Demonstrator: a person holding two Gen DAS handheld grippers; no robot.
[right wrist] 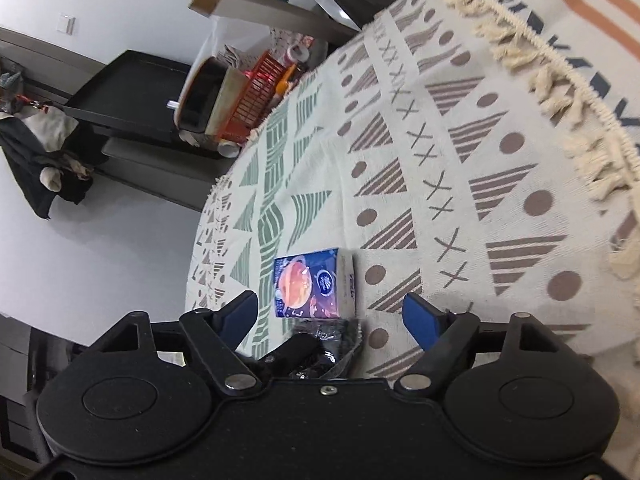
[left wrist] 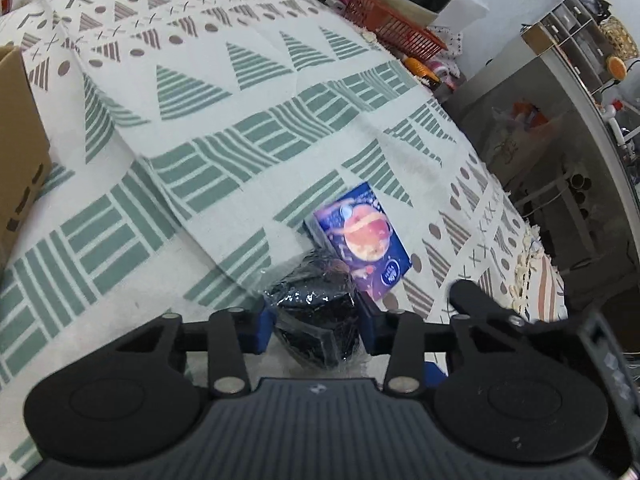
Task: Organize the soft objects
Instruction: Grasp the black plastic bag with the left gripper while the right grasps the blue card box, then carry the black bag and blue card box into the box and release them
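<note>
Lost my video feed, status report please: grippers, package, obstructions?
Left gripper shut on black shiny package. Right gripper open, empty. Blue tissue pack lies just beyond, touching package. Patterned cloth otherwise clear ahead.

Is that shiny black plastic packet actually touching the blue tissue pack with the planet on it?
Touching. In the right wrist view the black packet butts against the near edge of the tissue pack with no cloth between them; the left wrist view agrees.

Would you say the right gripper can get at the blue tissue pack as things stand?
Probably yes: the right gripper is open, and the tissue pack lies just ahead on the cloth with nothing between them.
</note>
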